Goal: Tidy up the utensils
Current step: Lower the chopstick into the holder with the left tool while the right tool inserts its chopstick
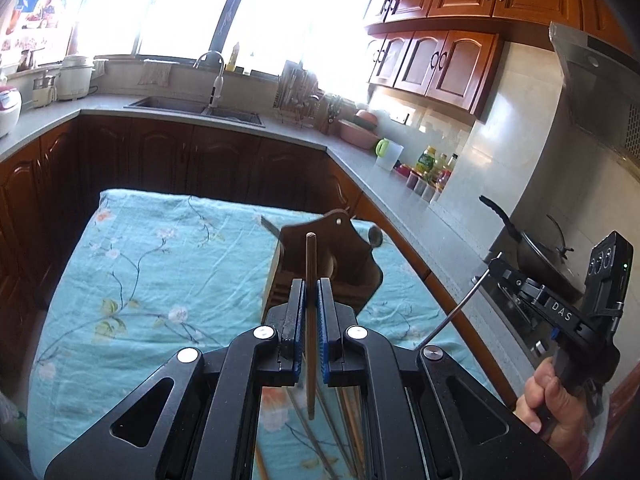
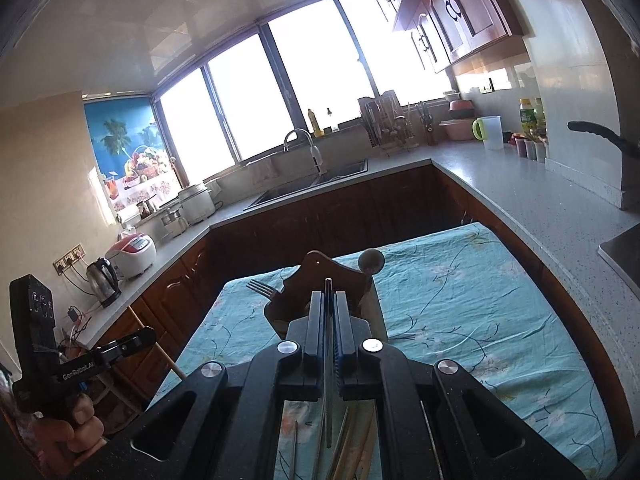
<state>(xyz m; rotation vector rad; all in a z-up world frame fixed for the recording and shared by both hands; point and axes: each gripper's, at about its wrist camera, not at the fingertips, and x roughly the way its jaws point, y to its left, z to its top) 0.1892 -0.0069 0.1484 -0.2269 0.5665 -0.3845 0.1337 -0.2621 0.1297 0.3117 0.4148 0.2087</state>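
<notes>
Left gripper (image 1: 311, 292) clamps a wooden chopstick (image 1: 310, 280), right gripper (image 2: 329, 304) apparently a thin metal utensil (image 2: 328, 380), above open tablecloth (image 1: 140, 280).

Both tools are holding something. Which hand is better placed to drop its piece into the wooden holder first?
Probably the left. Its tool grips a wooden chopstick whose tip already lines up with the wooden holder. The right tool holds a thin metal utensil equally close, so the edge is slight.
</notes>
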